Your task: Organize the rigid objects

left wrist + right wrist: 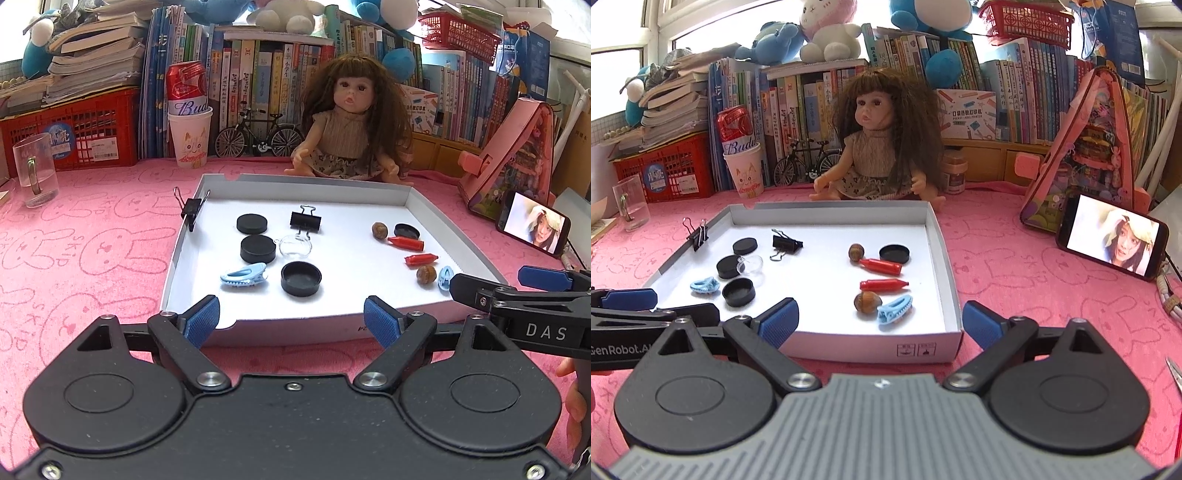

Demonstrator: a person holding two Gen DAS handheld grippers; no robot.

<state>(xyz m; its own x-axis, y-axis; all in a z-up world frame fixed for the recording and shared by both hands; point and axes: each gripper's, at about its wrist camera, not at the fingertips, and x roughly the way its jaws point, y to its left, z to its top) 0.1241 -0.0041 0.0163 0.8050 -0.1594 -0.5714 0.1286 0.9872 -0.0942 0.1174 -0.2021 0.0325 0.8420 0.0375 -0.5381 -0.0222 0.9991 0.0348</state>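
Observation:
A shallow white box lid [424, 206] [947, 258] lies on the pink cloth and holds small items. On its left side are several black caps [301, 277] [738, 291], a clear glass piece [295, 245], a blue hair clip [244, 275] [704, 285] and a black binder clip [305, 220] [786, 243]. Another binder clip [192, 210] [699, 233] grips the lid's left wall. On the right lie two red crayon-like pieces [421, 259] [882, 285], two acorns [426, 275] [867, 301], a cap [894, 253] and a second blue clip [894, 309]. My left gripper [291, 319] and my right gripper [879, 325] are open at the lid's near edge, empty.
A doll [351, 122] sits behind the lid, with books, a model bicycle [258, 134], a can in a paper cup [190, 136] and a red crate [74, 133]. A glass mug [35, 170] stands far left. A phone [1112, 240] and pink toy house [1086, 155] are right.

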